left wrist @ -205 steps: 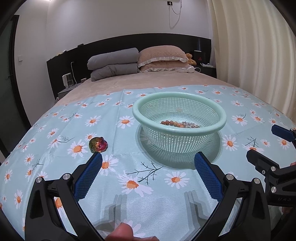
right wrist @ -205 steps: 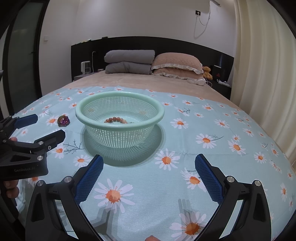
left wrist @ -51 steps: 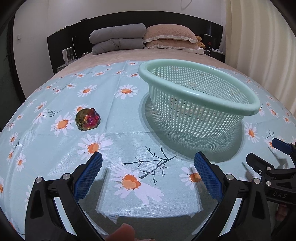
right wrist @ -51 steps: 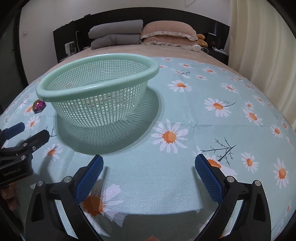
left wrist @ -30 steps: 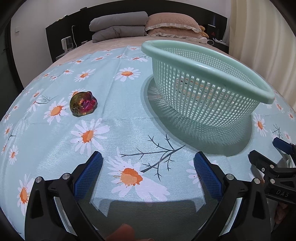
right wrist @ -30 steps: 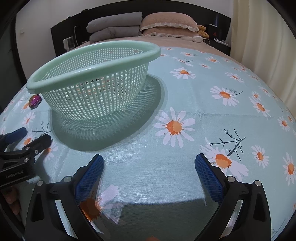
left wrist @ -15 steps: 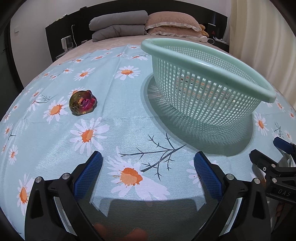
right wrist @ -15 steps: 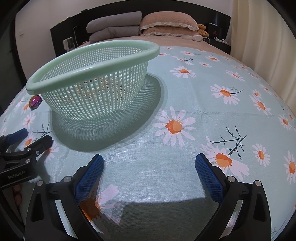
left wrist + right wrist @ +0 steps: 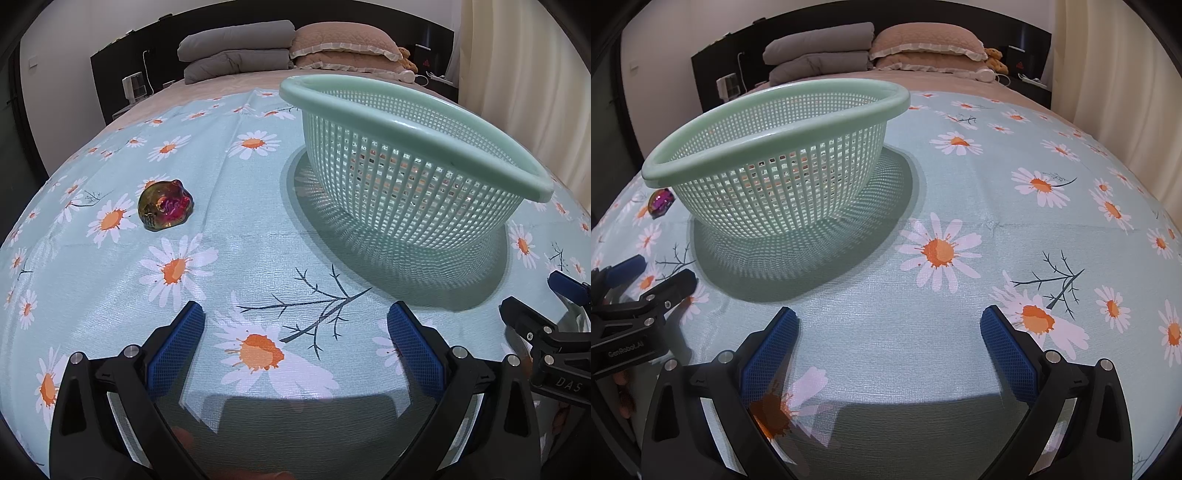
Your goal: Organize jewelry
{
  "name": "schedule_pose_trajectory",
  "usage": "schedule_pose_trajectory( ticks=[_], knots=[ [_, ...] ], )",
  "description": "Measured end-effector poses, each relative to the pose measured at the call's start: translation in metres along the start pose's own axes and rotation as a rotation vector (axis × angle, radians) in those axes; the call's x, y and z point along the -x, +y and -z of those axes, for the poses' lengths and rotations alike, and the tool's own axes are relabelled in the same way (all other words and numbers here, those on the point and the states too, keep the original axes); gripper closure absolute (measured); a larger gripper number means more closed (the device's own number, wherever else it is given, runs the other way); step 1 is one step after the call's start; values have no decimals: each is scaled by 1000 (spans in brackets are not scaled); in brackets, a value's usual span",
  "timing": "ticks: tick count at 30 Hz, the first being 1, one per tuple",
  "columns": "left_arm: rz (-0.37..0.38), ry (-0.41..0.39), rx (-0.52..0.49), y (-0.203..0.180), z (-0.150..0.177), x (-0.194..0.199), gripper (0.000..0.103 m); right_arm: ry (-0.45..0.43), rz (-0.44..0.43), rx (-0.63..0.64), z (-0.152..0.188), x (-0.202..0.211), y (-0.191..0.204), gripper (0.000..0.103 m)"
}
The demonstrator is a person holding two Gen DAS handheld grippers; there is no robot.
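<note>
Mint plastic mesh basket (image 9: 413, 155) beside glossy iridescent rounded trinket (image 9: 165, 205).

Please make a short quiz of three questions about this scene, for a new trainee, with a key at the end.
1. True or false: the left gripper is shut on the iridescent trinket.
2. Where does the trinket lie? A) inside the green basket; B) on the daisy cloth, apart from the basket; C) on the pillows.
3. Fill in: both the left gripper and the right gripper have their jaws ____.

Key: 1 false, it holds nothing. 2 B, to the basket's left in the left wrist view. 3 open.
</note>
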State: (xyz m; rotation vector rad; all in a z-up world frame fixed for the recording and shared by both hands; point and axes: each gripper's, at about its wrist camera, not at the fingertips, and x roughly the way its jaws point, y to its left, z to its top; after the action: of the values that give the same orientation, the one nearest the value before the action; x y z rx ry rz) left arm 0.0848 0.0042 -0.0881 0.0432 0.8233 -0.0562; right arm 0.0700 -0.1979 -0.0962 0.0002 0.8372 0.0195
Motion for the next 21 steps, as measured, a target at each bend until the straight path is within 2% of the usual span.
schedule_pose_trajectory(
  ticks=[21],
  knots=[
    [2,24,7,0,-13,-13,4,31,-9,-16,-18,-15,-2,6]
  ],
)
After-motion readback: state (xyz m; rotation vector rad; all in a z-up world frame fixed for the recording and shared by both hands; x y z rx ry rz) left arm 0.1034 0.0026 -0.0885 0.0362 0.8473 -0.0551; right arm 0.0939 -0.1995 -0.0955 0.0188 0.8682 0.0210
